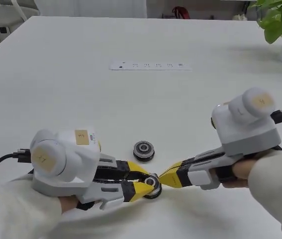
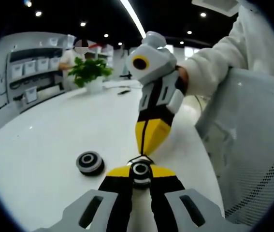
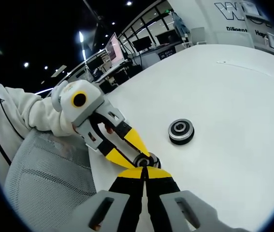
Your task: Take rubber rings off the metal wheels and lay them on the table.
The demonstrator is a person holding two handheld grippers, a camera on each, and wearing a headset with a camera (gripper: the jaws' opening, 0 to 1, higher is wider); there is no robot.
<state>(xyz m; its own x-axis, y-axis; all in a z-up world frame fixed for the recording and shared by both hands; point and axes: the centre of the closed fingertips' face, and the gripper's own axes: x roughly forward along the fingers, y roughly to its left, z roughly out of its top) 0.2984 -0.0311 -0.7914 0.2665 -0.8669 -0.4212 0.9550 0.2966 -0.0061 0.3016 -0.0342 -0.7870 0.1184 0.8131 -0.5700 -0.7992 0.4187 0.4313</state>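
Note:
A small metal wheel (image 1: 153, 182) with a black rubber ring is clamped between the yellow tips of my left gripper (image 1: 146, 185), which is shut on it just above the table (image 1: 131, 99). The same wheel (image 2: 140, 170) sits between my own jaws in the left gripper view. My right gripper (image 1: 162, 177) comes in from the right, its jaws pressed together on the ring's edge (image 2: 140, 157). In the right gripper view my shut jaws (image 3: 145, 171) meet the wheel (image 3: 144, 160). A second wheel (image 1: 143, 150) with its ring lies flat on the table just beyond.
A flat white strip (image 1: 150, 65) lies further back on the table. A green plant (image 1: 280, 20) stands at the far right corner. A mesh chair (image 3: 45, 179) is close behind the near edge. A person (image 2: 76, 55) stands in the background.

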